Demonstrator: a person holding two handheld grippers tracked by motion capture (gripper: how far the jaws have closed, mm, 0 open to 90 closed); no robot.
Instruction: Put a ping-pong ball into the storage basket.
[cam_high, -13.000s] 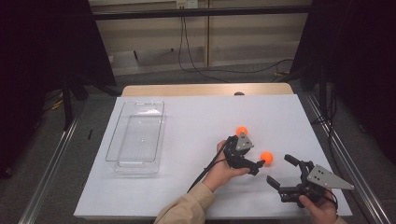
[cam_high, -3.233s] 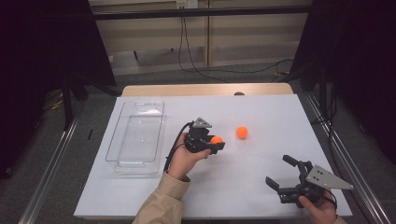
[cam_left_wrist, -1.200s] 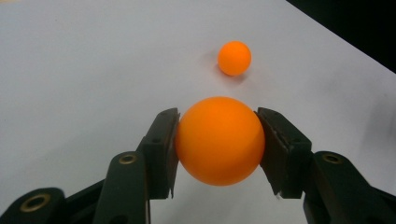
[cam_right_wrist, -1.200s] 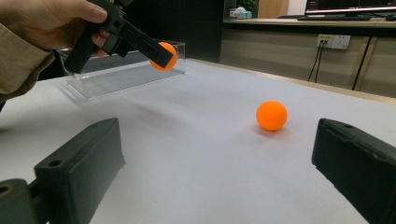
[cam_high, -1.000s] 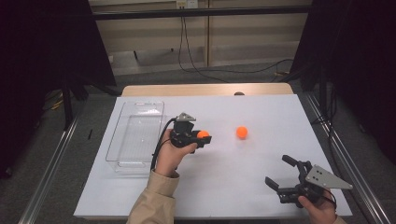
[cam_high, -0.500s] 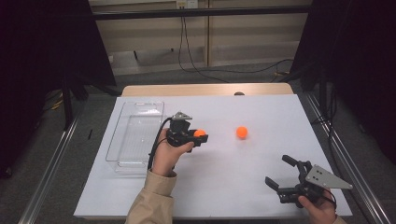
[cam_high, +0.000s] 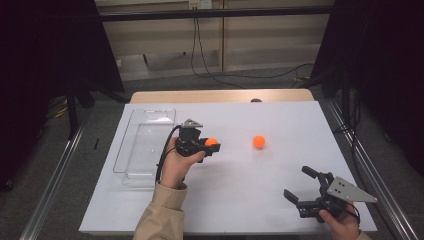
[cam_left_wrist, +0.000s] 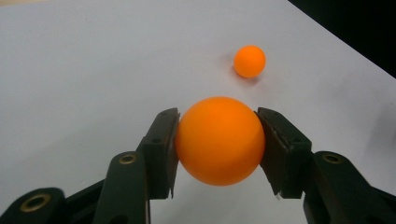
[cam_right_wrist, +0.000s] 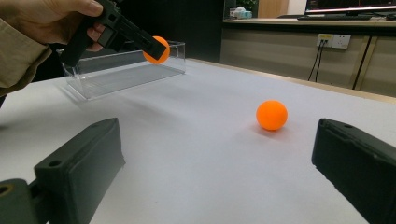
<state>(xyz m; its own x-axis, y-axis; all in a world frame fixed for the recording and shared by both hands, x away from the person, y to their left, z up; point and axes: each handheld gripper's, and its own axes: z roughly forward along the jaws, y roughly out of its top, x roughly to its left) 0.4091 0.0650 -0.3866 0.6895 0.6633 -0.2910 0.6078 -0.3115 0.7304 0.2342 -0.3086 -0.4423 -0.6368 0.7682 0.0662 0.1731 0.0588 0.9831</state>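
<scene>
I'm gripping orange ball (cam_left_wrist: 219, 140) in left claw (cam_high: 209, 146), likely carrying toward clear tray (cam_high: 142, 145); right claw (cam_high: 306, 187) gaping wide, idling; second ball (cam_high: 258, 141) waiting on table (cam_high: 240, 200).

Bare table (cam_high: 240, 190) between claws; only loose ball (cam_high: 258, 141) obstructs

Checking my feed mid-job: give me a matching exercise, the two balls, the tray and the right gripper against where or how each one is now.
Things:
1. held ball
2. loose ball
3. tray
4. right gripper

States:
A. clear and empty, at the table's left
B. open, near the table's front right corner
C. clamped between the left gripper's jaws, off the table
D. lying alone on the white table, nothing touching it

Pairs: 1-C, 2-D, 3-A, 4-B
</scene>
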